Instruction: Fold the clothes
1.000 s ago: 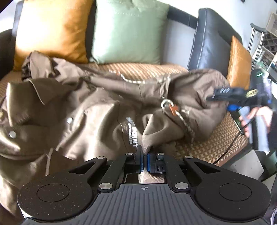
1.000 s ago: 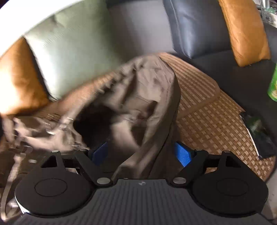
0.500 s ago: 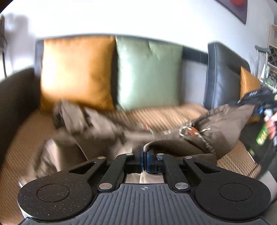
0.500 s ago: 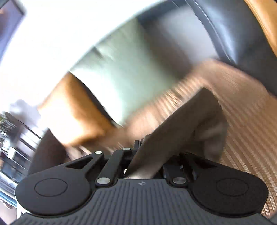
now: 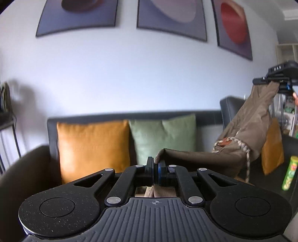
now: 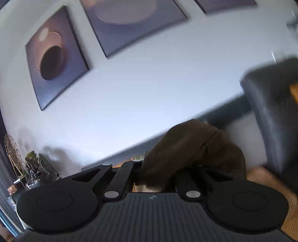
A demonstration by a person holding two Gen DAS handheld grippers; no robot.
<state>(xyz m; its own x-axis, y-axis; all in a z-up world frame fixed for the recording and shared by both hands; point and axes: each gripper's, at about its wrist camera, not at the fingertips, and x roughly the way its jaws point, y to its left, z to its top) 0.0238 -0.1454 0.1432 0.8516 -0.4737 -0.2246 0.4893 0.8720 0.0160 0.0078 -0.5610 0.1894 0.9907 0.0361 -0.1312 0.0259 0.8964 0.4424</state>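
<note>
the left gripper (image 5: 156, 168) is pinching the brown jacket (image 5: 247, 128) tight; the right gripper (image 6: 158, 167), fingertips buried in cloth, is seemingly clamping it too, above the sofa (image 5: 33, 167).

The crumpled brown fabric jacket (image 6: 188, 149) hides the right tool's (image 6: 160, 175) fingertips; beside it the dark grey leather sofa (image 6: 270, 111) blurs.

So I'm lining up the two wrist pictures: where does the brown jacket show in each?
Left wrist view: the brown jacket stretches from the closed left tongs at centre up to the right tongs at the upper right edge.
Right wrist view: the jacket bulges just above centre-bottom, draped over the right tongs, hiding their tips.
Shared landmark: the framed picture on the white wall.
</note>
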